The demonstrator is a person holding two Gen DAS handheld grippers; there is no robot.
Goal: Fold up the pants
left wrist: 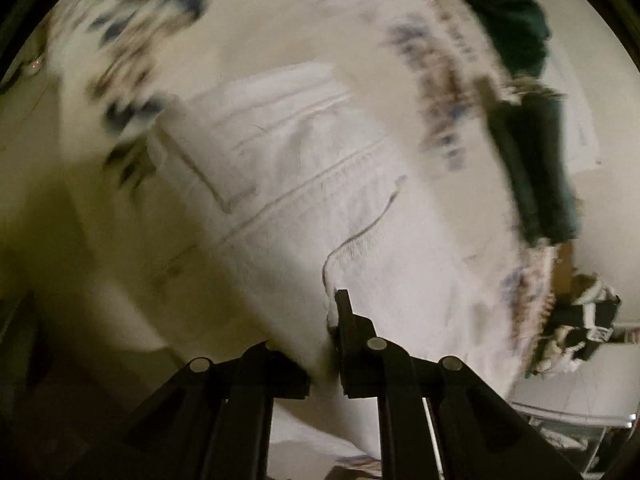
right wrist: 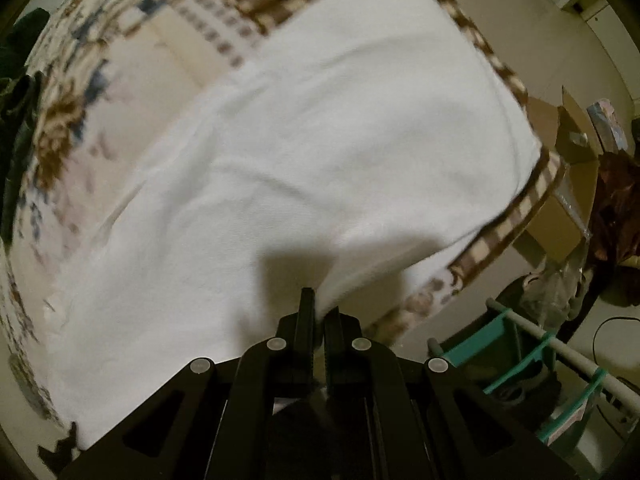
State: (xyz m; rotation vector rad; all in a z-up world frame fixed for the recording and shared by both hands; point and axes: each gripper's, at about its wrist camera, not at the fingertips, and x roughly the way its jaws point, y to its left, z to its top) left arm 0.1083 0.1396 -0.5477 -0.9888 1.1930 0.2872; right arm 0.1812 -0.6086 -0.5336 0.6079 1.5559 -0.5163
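White pants (left wrist: 304, 184) lie on a patterned bedspread; a back pocket and seams show in the left wrist view. My left gripper (left wrist: 334, 320) is shut on a white edge of the pants, cloth bunched between its fingers. In the right wrist view the pants (right wrist: 320, 152) spread as a broad white sheet over the bed. My right gripper (right wrist: 320, 312) is shut on the near white edge of the pants, the cloth lifted just above the bed.
The bedspread (right wrist: 72, 128) has blue and brown flowers and a brown checked border (right wrist: 532, 196). Dark green clothing (left wrist: 532, 168) lies at the bed's right. Beside the bed are a cardboard box (right wrist: 560, 184) and a teal rack (right wrist: 532, 364).
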